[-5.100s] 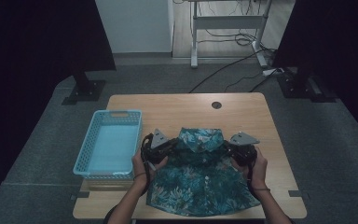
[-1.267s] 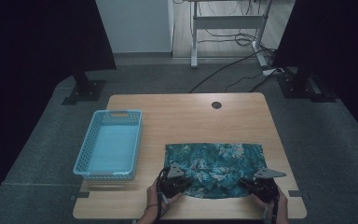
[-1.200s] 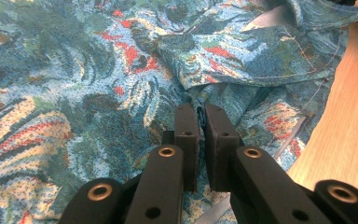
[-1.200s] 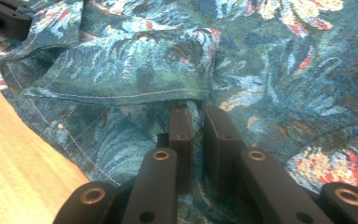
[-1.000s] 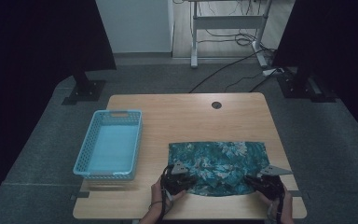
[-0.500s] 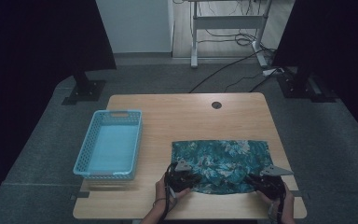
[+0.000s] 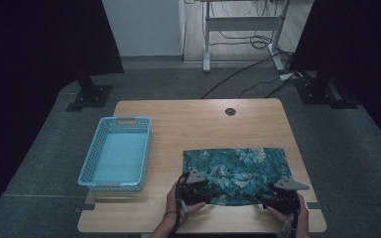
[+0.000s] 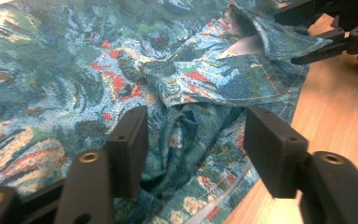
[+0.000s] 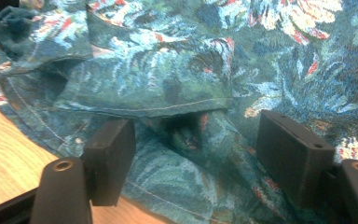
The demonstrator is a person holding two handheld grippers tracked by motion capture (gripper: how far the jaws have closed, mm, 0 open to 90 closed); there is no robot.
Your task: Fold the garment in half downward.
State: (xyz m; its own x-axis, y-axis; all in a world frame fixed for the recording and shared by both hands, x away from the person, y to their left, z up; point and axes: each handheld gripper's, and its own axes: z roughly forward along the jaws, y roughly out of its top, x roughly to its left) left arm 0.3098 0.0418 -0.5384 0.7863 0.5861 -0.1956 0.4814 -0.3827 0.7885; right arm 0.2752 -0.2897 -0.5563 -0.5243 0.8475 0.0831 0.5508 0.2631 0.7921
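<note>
I've got the shirt folded once; both grippers, left and right, have just been opening, wide over its near edge. More folds remain.

My high view looks forward and down on the table from above my side, each gripper view rides low, very close along its own jaws, all three share the near edge of the shirt.
</note>
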